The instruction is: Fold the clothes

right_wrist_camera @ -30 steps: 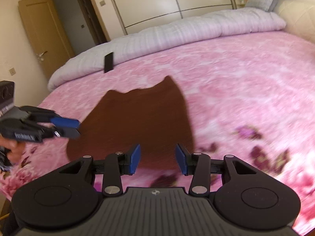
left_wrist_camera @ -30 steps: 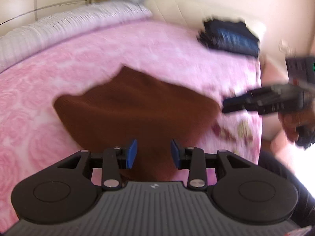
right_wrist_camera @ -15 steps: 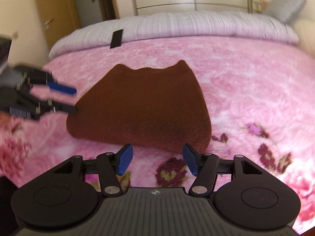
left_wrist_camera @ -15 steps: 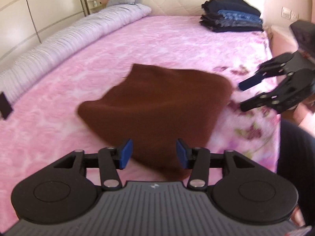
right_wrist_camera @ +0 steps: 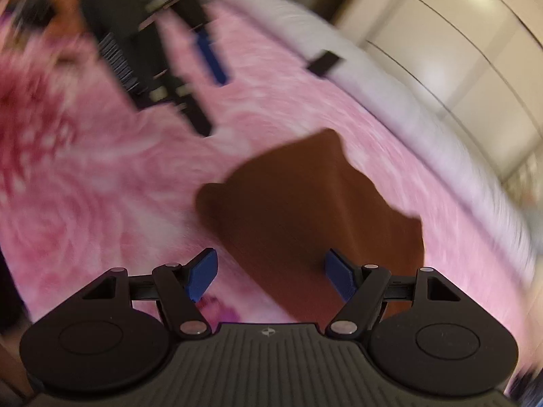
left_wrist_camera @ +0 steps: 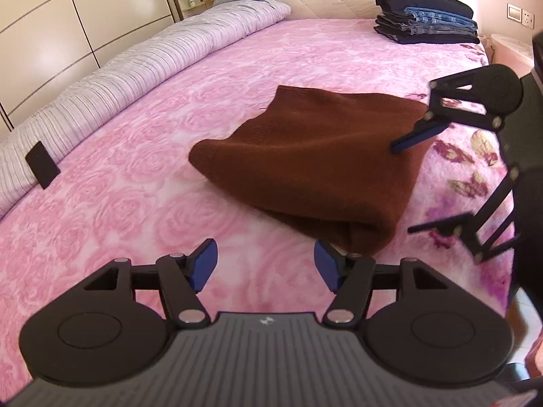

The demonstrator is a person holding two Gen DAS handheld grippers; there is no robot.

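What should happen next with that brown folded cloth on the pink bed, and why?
Probably carry the brown cloth to the folded stack by the headboard: it already lies folded, and the opening left gripper and right gripper hold nothing.

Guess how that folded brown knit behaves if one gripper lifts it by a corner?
The brown knit is soft and thickly folded, so it would probably sag and unfold from one corner. It looks fuzzy, like the pink blanket, so pushing likely drags and bunches it rather than sliding. Not fragile.
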